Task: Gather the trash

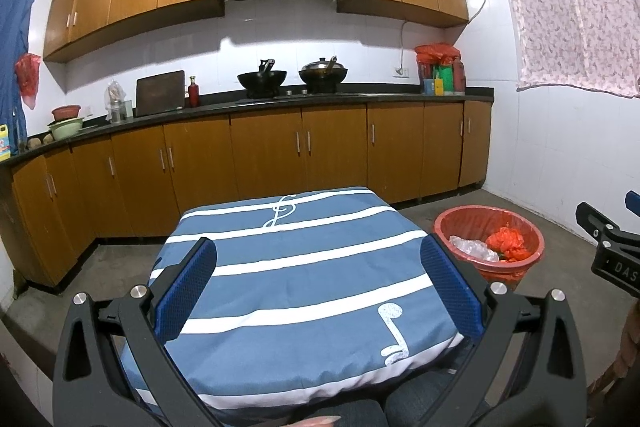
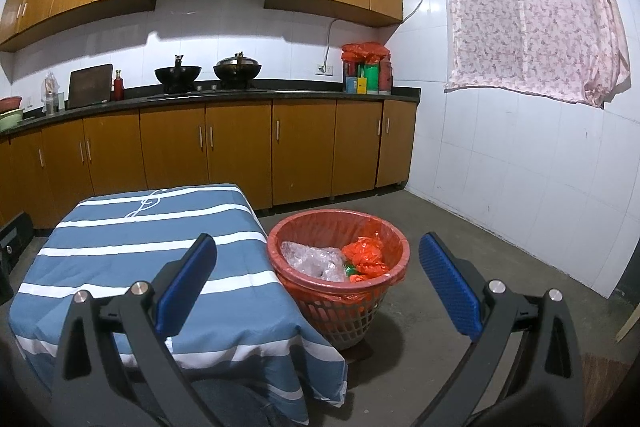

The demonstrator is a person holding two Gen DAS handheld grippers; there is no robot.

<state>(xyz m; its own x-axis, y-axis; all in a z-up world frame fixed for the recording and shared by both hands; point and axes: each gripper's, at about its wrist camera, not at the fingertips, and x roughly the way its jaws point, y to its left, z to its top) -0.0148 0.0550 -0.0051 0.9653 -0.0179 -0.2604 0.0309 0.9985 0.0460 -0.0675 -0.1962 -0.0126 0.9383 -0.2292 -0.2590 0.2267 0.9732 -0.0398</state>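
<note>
A red trash basket [image 2: 340, 293] lined with a red bag stands on the floor right of a small table under a blue-and-white striped cloth [image 2: 132, 259]. It holds crumpled clear plastic [image 2: 310, 259] and crumpled orange plastic [image 2: 366, 253]. My right gripper [image 2: 318, 283] is open and empty, hovering above the basket and the table's right edge. My left gripper [image 1: 320, 287] is open and empty above the striped cloth [image 1: 304, 267]. The basket [image 1: 490, 269] shows at the right in the left wrist view, and the right gripper's body [image 1: 612, 243] at the far right edge.
Wooden base cabinets [image 2: 240, 151] with a dark countertop run along the back wall, carrying two woks [image 2: 208, 73], a red bottle and bagged items. A white tiled wall with a pink curtain [image 2: 532, 11] stands to the right. Concrete floor [image 2: 460, 219] lies around the basket.
</note>
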